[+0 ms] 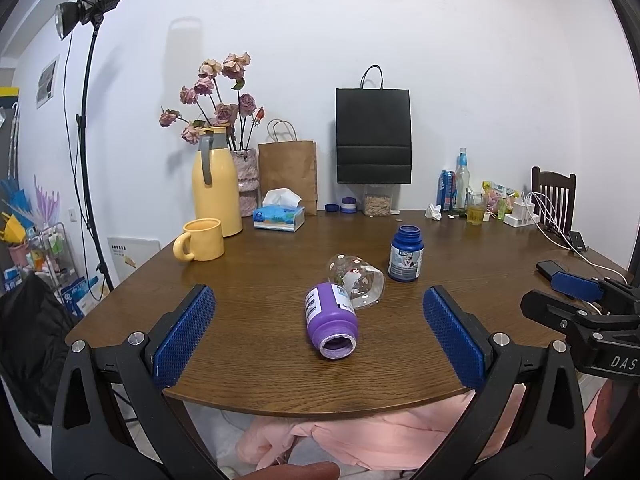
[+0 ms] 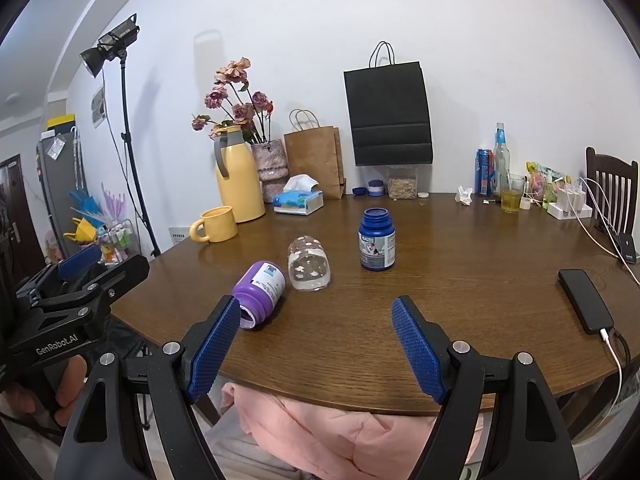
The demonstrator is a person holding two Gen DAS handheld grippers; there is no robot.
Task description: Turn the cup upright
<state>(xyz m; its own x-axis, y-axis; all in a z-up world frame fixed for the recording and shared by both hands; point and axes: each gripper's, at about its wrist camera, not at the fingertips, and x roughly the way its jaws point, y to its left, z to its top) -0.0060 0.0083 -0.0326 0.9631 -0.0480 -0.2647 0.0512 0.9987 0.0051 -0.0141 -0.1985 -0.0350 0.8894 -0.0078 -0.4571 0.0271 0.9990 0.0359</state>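
**Cup on its side, both grippers wide**

Glass cup (image 1: pixel 357 283) lies tipped over on the wooden worktop (image 1: pixel 260 280), its mouth toward the camera, touching the toppled purple bottle (image 1: pixel 331 322) just in front. The blue bottle (image 1: pixel 405 254) stands upright right of the cup. The left gripper (image 1: pixel 318 336) hangs at the near edge, jaws apart, holding nothing.

From the right wrist, the cup (image 2: pixel 309 264) lies between the purple bottle (image 2: pixel 260 290) and blue bottle (image 2: pixel 376 240). The right gripper (image 2: pixel 316 344) hovers nearer than the cup, jaws spread and empty.
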